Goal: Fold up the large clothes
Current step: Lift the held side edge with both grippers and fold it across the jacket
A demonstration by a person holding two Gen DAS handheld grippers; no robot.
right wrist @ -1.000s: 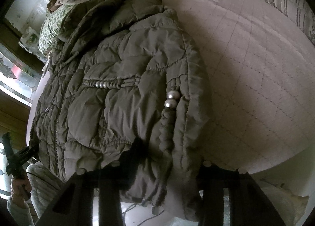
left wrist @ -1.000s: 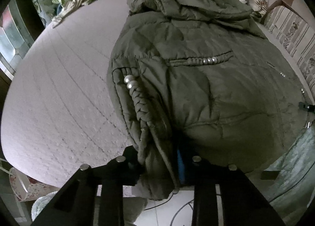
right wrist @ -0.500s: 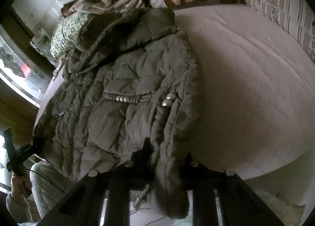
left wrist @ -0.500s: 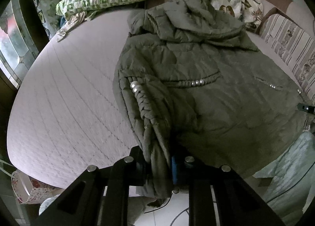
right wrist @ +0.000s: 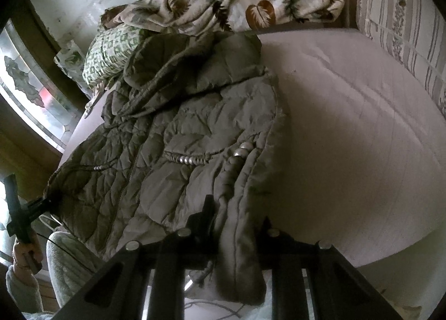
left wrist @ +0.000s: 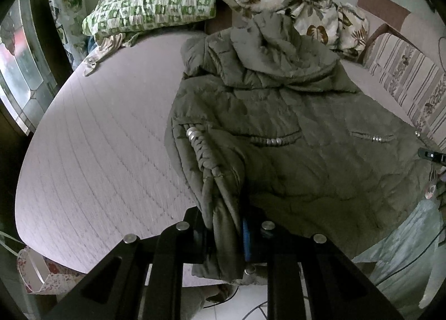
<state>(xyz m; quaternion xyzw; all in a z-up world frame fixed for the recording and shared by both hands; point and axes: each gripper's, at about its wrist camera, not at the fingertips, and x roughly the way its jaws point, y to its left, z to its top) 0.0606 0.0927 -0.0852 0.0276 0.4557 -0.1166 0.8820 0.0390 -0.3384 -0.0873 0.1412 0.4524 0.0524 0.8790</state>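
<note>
The olive quilted jacket (left wrist: pixel 278 130) lay spread on the pale pink bed (left wrist: pixel 106 152), its hood toward the green checked pillow (left wrist: pixel 150 7) and the leaf-print blanket (right wrist: pixel 237 2) at the far end. The left tool (left wrist: pixel 225 233) was clenched on a bunched fold of the jacket's near hem at the bed's edge. The right tool (right wrist: pixel 234 233) likewise gripped the hem's other corner, where the cloth hung down between its fingers.
</note>
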